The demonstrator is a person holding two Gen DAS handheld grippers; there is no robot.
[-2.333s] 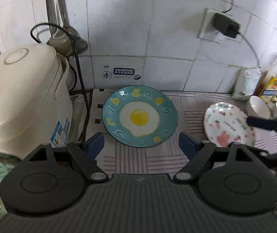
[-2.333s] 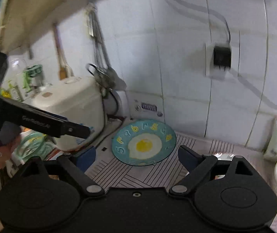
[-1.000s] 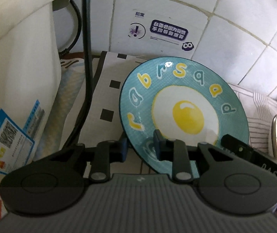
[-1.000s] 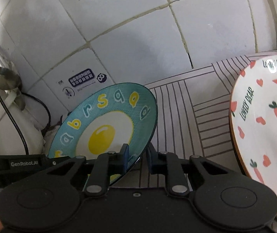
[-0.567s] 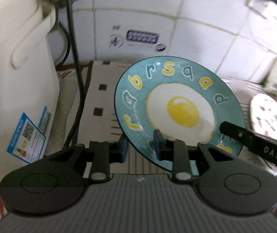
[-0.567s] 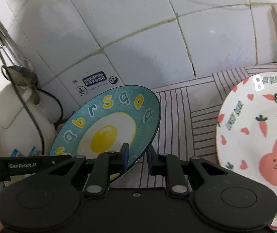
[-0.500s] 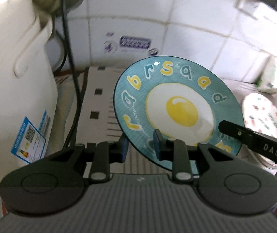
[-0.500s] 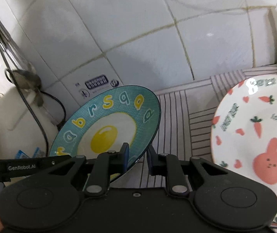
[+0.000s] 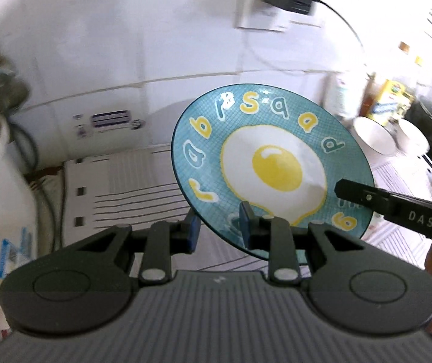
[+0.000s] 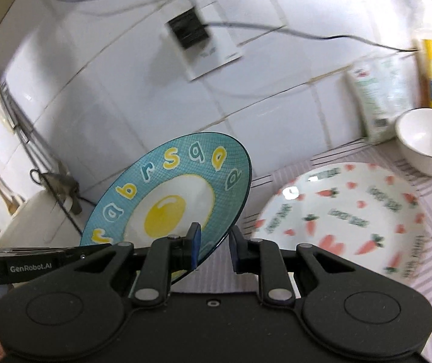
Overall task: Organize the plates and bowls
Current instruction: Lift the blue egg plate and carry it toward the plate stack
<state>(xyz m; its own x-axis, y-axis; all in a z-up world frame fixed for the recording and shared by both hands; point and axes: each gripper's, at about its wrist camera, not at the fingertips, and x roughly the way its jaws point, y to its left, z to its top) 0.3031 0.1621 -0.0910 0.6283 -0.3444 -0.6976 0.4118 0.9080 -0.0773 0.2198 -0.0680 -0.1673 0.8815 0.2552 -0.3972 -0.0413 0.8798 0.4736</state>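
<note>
Together both tongs [image 9: 217, 228] [image 10: 214, 246] pinch the tilted egg plate [image 9: 272, 166] aloft.

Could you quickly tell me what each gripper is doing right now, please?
Left gripper: closed on the rim of the teal egg plate, which is lifted and tilted.
Right gripper: closed on the same plate's opposite rim.

Motion blurs the carrot plate [image 10: 340, 220] lettering and wall sticker [image 9: 110, 121].
</note>
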